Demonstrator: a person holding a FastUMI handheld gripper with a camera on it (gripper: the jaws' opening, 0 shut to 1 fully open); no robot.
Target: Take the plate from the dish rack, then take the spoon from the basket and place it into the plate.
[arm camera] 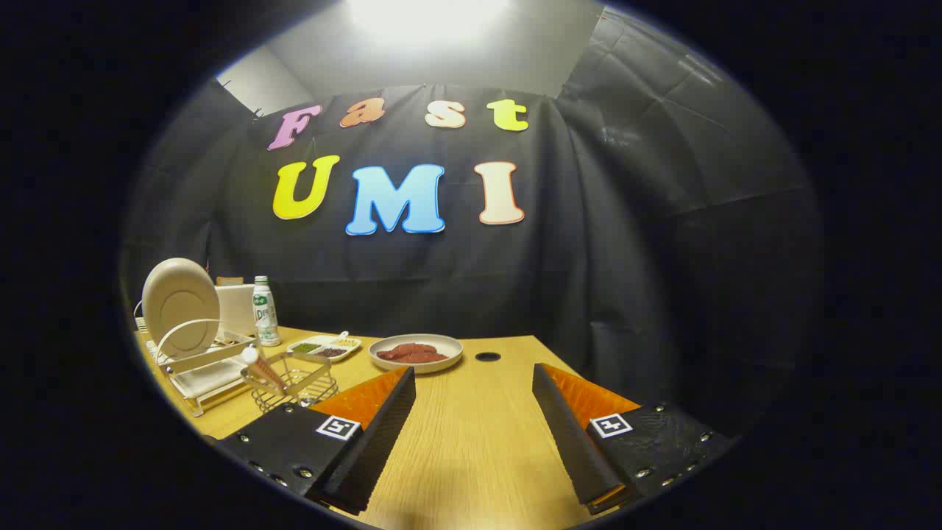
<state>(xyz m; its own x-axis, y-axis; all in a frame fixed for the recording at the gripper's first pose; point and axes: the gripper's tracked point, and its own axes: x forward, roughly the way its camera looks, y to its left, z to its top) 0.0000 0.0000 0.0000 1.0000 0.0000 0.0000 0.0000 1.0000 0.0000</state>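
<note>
Two gripper fingers (471,430) stand wide apart over bare wood, released and grasping nothing. One cream plate (180,305) stands on edge in the white dish rack (202,368), which sits well to the left of the fingers and beyond them. Just beside the rack, on its near right side, stands a wire basket (294,383); a spoon (259,366) leans inside it with its pale end up and its handle angled down into the wire. Behind the rack stands a white box-shaped item (237,308), its identity unclear, and next to it a bottle (265,313) with a green label and white cap. To the right of the bottle lies a divided tray (324,347) with small portions of dark and pale contents in its compartments; the contents are too small to identify. Ahead of the fingers rests a shallow bowl (416,353) holding dark red pieces. A round dark hole (487,357) lies in the table (471,456) just beside the bowl. The table surface is light wood grain. Black cloth forms the booth wall behind the table, and bright overhead light shows above it.
</note>
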